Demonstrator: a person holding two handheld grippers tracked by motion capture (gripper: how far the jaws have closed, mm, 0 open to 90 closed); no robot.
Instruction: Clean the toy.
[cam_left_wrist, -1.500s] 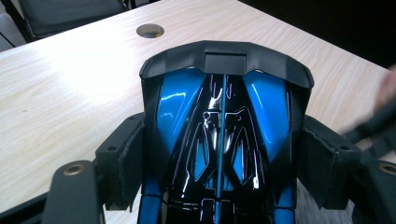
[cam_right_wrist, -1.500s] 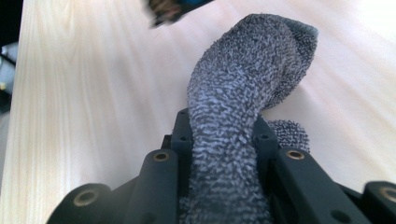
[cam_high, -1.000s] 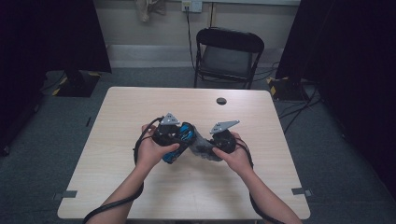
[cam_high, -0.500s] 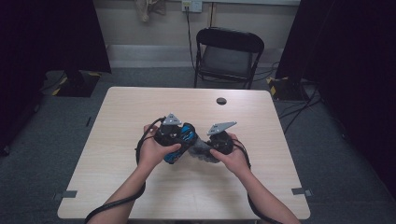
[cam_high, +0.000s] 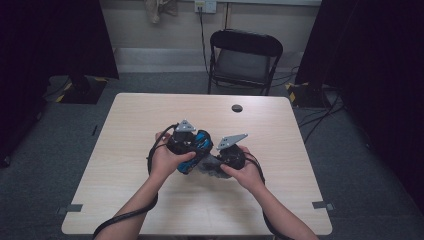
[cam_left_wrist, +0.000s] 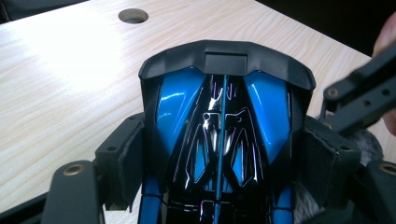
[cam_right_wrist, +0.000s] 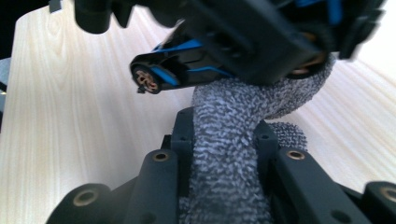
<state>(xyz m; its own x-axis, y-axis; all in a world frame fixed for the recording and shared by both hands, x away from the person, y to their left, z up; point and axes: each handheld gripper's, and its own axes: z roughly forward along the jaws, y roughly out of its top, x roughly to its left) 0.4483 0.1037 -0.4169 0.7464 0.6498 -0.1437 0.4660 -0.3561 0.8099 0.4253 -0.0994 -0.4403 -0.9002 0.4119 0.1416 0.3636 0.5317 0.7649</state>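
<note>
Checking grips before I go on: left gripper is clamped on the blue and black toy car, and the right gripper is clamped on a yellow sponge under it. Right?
Not quite. The left gripper does clamp the blue and black toy car, but the right gripper holds a grey fuzzy cloth, not a yellow sponge. The right gripper view shows it pinched between the jaws and pressed against the car's underside.

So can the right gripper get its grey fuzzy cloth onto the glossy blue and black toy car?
Probably yes: the right gripper pinches the grey fuzzy cloth, which already seems to press the toy car's underside, held in the left gripper.
</note>
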